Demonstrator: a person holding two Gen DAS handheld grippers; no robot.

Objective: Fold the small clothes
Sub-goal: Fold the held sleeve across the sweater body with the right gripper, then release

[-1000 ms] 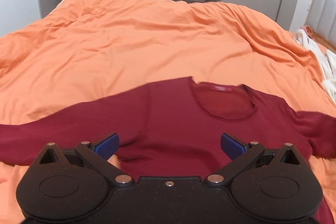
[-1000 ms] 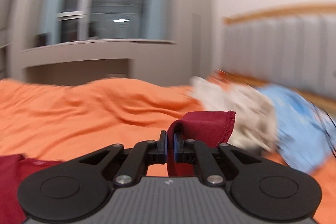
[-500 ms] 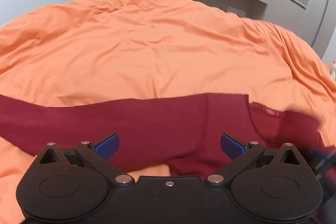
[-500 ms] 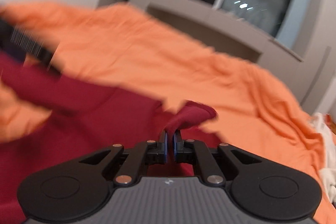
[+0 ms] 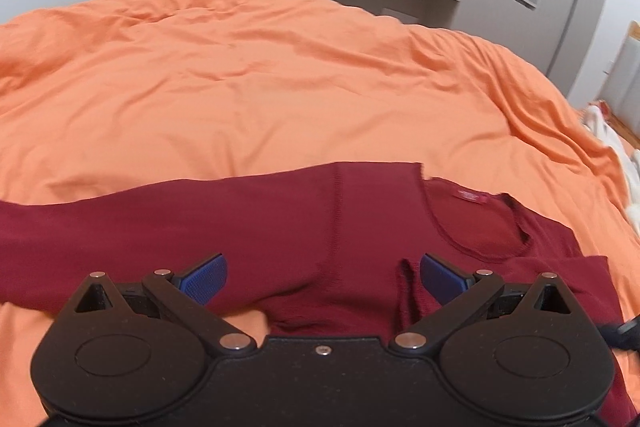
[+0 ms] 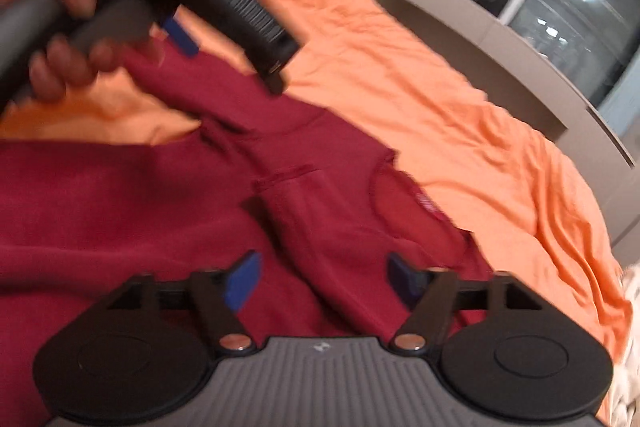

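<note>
A dark red long-sleeved top (image 5: pixel 304 227) lies flat on the orange bedspread (image 5: pixel 260 87), neckline toward the far side, its long axis running left to right across the bed from one sleeve to the other. The left sleeve (image 5: pixel 100 223) stretches straight out toward the left edge, while the right sleeve (image 6: pixel 296 211) now lies folded in across the chest, its cuff near the collar (image 5: pixel 476 223). The left tool (image 5: pixel 322 277) hovers just above the near part of the garment with its blue pads (image 5: pixel 204 277) spread wide and nothing between them; the outstretched sleeve lies to its left and a little beyond it, making this the nearer tool for the matching fold. The right tool (image 6: pixel 322 279) hangs over the folded sleeve with its pads likewise apart, gripping nothing. A hand (image 6: pixel 52 39) on the left tool's handle shows, blurred, at the far left of the right wrist view. A second ago the right tool was pressed shut on the sleeve cuff, held aloft away from the body of the top; half a second ago it carried that cuff over the chest. It has since let go and the sleeve rests on the shirt. The left tool has stayed spread throughout, drifting rightward so the collar comes fully into its view.
</note>
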